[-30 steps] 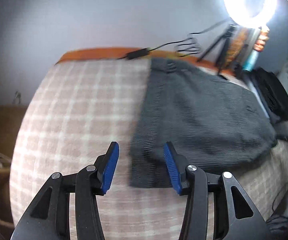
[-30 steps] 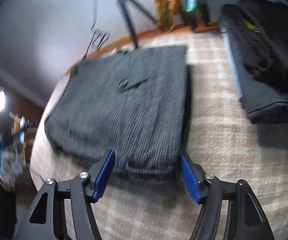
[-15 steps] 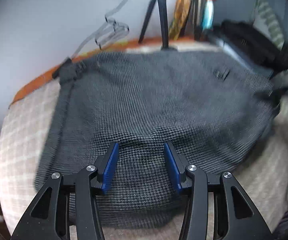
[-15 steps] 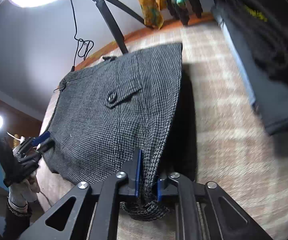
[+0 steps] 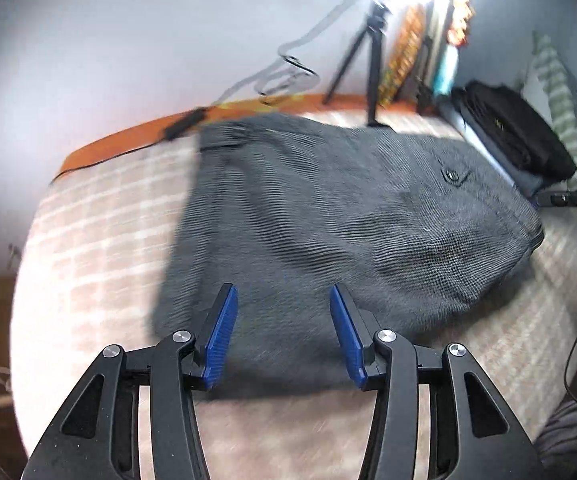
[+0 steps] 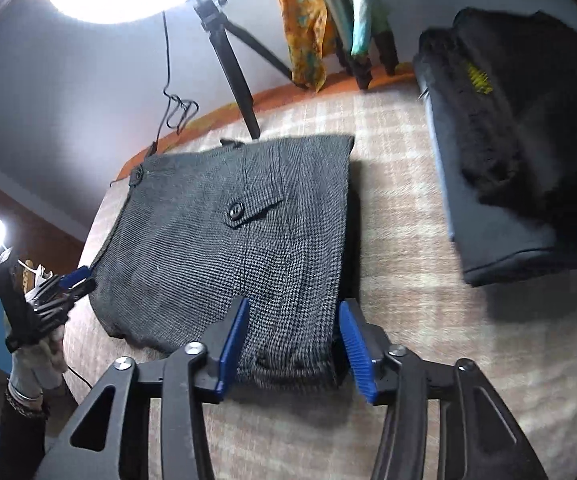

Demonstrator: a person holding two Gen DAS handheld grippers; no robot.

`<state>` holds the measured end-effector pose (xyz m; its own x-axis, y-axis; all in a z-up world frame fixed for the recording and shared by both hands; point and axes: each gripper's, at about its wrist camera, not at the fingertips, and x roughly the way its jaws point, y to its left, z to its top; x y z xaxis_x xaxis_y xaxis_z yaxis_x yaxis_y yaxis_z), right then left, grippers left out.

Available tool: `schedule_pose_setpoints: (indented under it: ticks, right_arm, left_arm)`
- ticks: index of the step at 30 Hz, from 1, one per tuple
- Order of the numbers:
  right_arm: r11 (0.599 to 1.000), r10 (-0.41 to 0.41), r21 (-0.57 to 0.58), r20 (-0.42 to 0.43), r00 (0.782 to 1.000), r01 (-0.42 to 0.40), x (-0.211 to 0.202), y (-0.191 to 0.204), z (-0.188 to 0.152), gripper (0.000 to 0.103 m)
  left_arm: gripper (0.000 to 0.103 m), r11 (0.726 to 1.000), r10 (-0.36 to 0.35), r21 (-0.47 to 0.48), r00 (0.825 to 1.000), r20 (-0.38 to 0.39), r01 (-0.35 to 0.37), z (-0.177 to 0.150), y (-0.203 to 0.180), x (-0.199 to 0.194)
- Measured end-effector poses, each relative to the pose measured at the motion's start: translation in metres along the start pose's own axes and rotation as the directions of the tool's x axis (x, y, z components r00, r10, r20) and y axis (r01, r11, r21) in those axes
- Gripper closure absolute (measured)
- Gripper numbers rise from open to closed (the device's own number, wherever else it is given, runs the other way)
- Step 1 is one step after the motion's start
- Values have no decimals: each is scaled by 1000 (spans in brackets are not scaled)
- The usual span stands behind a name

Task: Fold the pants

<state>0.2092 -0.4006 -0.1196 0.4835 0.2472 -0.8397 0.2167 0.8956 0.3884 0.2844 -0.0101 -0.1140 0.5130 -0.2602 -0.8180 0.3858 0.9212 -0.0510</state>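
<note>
Gaping right gripper (image 6: 292, 344), straddling pants (image 6: 224, 248) corner

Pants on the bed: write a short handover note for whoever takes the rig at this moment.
Left gripper: jaws open, empty, over the near edge of the pants.
Right gripper: jaws open, straddling the pants' near corner, gripping nothing.
The pants lie folded in a compact, roughly square stack on the plaid bed cover, buttoned pocket facing up.
Done: folding appears finished, or nearly so.
Left: perhaps smooth the lumpy near edge, then pull both grippers back.
</note>
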Motion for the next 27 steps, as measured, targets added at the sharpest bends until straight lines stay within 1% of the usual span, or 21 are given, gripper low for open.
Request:
schedule_pose_setpoints:
  ticks: [2,4,6,7,8,9,10,12,14,15,17,19,21,22,24,27]
  right_arm:
    - [1000,-13,-19,17,1000,13,-17,3,-1,48]
    - [999,-26,-38,24,999,27,-32,6,-3,43]
    - [996,-49,-69,28,998,51,-46,13,-5,42]
    - [993,-65,-95,28,998,67,-53,18,-8,41]
    - [989,-82,-122,29,996,85,-60,22,-11,40]
    - [984,-97,-144,32,995,101,-65,26,-14,38]
    - [979,-105,-171,35,994,109,-70,32,-19,33]
    - [976,-95,-192,32,995,99,-73,36,-28,27]
    - [976,-85,-200,20,996,88,-69,39,-38,27]
    - [977,-76,-199,14,997,77,-64,39,-45,27]
    - [975,-96,-198,26,995,100,-56,40,-56,27]
    - [965,-123,-228,30,992,126,-44,44,-68,28]
    - [957,-131,-255,48,990,138,-37,53,-76,32]
    - [948,-122,-287,61,991,134,-35,63,-80,33]
    - [928,-102,-351,77,992,122,-32,84,-83,34]
    - [886,-63,-453,96,993,100,-22,124,-82,36]
  left_arm:
    - [55,1000,7,-29,1000,-1,-7,-3,13,-19]
    - [55,999,12,-48,1000,-6,-12,-8,28,-37]
    - [50,998,37,-54,999,-10,-37,-14,41,-59]
    - [45,998,44,-51,999,-14,-45,-19,47,-69]
    - [44,997,53,-52,998,-14,-54,-20,52,-75]
    - [44,996,65,-55,998,-11,-66,-23,55,-82]
    - [43,996,72,-60,997,-12,-73,-26,59,-88]
    - [43,996,71,-59,997,-20,-72,-33,61,-93]
    - [43,996,65,-64,998,-10,-66,-39,60,-90]
    - [43,995,48,-82,999,-5,-49,-42,60,-86]
    - [43,992,13,-124,1000,-3,-13,-44,61,-75]
    - [43,987,-18,-162,1000,-7,17,-44,61,-58]
    - [43,983,-21,-184,1000,-10,19,-42,61,-41]
    - [43,981,-19,-191,1000,-14,16,-40,62,-32]
    - [43,970,-48,-238,999,-11,43,-37,69,-17]
    - [43,936,-108,-337,994,5,103,-38,84,5]
